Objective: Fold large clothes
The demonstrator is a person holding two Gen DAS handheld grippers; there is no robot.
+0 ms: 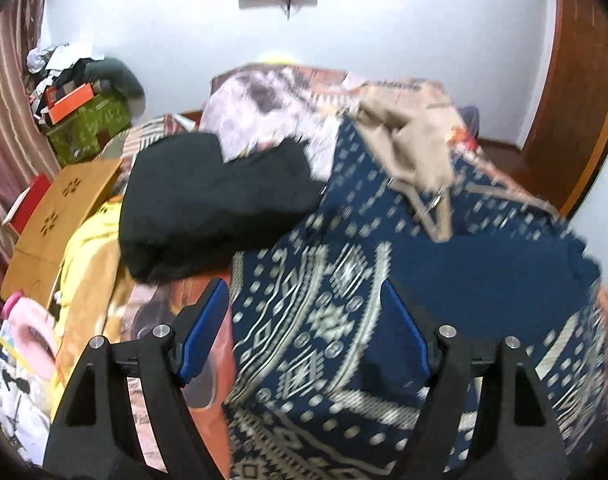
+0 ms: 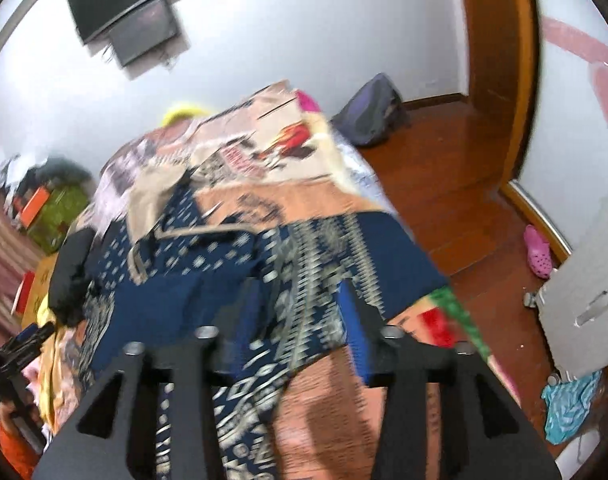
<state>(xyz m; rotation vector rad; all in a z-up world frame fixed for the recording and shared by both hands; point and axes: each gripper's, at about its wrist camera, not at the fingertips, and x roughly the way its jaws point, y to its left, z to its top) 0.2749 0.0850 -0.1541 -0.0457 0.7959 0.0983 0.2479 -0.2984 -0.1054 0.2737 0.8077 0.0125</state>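
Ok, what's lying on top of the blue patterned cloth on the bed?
A beige garment lies across the blue patterned cloth's far end, a black garment overlapping its left edge. Whatever lies beneath them is covered.

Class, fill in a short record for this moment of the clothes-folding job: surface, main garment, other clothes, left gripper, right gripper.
surface: bed with printed bedspread
main garment: navy patterned cloth, spread across the bed
other clothes: black garment and beige garment lying on the bed beyond it
left gripper: open, fingers over the patterned cloth
right gripper: open, above the cloth's edge; picture blurred
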